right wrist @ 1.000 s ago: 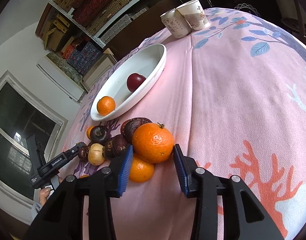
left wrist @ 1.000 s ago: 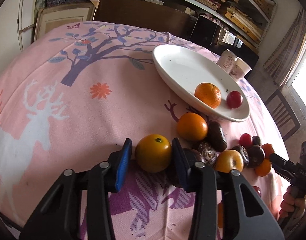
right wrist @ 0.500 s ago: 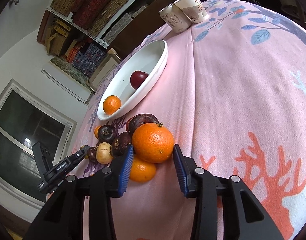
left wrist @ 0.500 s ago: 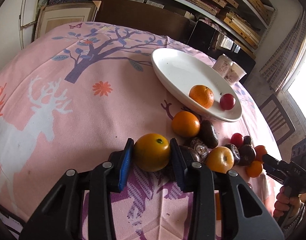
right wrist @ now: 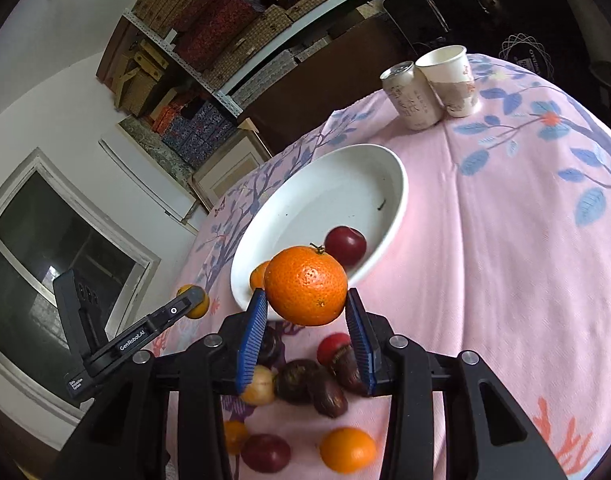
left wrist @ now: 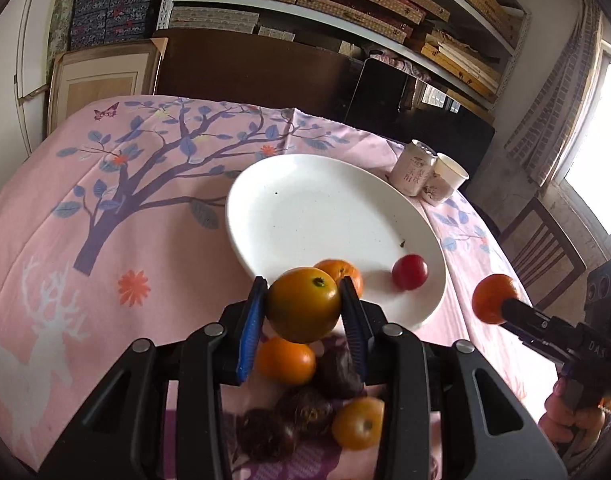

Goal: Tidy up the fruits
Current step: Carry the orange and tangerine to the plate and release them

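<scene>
Both grippers carry fruit clear of the tablecloth (left wrist: 45, 216) toward the white plate (left wrist: 289, 184), evidently to gather it there: the left gripper (left wrist: 303, 306) clamps a yellow-orange fruit (left wrist: 303, 304), the right gripper (right wrist: 305, 312) a stemmed orange (right wrist: 305, 286). The plate holds 2 fruits, 1 small orange (left wrist: 345, 270) and 1 red plum (left wrist: 410, 272). Beyond it stand 1 can (right wrist: 409, 96) and 1 paper cup (right wrist: 451, 80).

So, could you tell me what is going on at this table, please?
A person is sorting fruit with two handheld grippers. The left gripper is shut on a yellow-orange fruit, and the right gripper on a bright orange, both held up near the white plate. The plate already holds a small orange and a red fruit; a pile of fruit waits on the pink tablecloth.
</scene>
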